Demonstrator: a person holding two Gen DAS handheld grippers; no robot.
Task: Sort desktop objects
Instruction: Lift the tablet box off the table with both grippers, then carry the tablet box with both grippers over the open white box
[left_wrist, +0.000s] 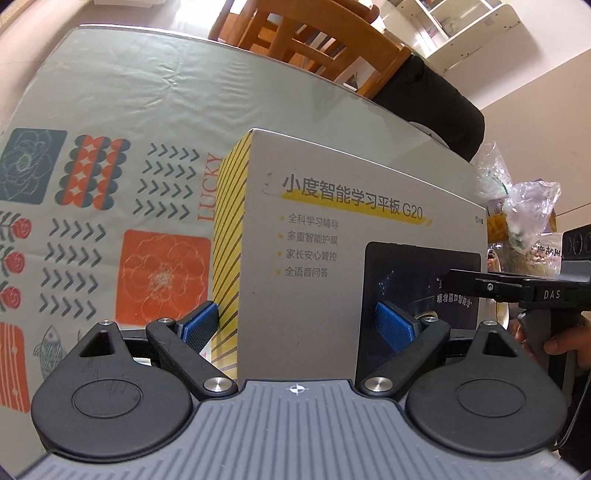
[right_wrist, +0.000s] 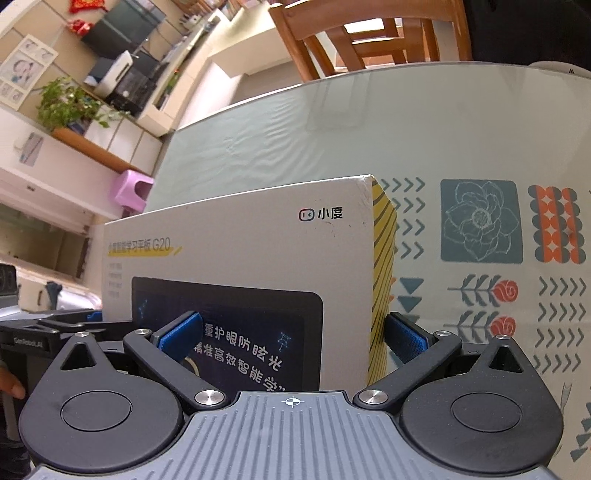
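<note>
Tablet box (left_wrist: 332, 240), a large grey carton with yellow striped ends, lies flat on the glass-topped table (left_wrist: 129, 92), over the patterned cloth and well back from the table's far edge, where a wooden chair (left_wrist: 314, 40) stands. Both tongs have closed in on it from the near side, one at each end.

The left gripper (left_wrist: 299, 328) straddles the box's left near corner: its left pad (left_wrist: 199, 326) sits against the striped end face, its right pad (left_wrist: 395, 328) hangs over the printed top, so the jaws are spread wide and pinch nothing. The right gripper (right_wrist: 291, 336) mirrors this at the right near corner, one pad (right_wrist: 406, 338) just beside the striped end, the other pad (right_wrist: 181, 334) over the tablet picture; it too is spread. From the left wrist view the right gripper (left_wrist: 517, 291) shows at the box's right end, a hand (left_wrist: 561, 343) on its grip.

The step in hand looks like a two-handed take of the box, still at the approach. Next, each tool probably needs a firm purchase on its end, then an even lift; unequal pressure could let the carton swing or slip. A plastic bag (left_wrist: 517, 206) lies near the box's far right corner.
</note>
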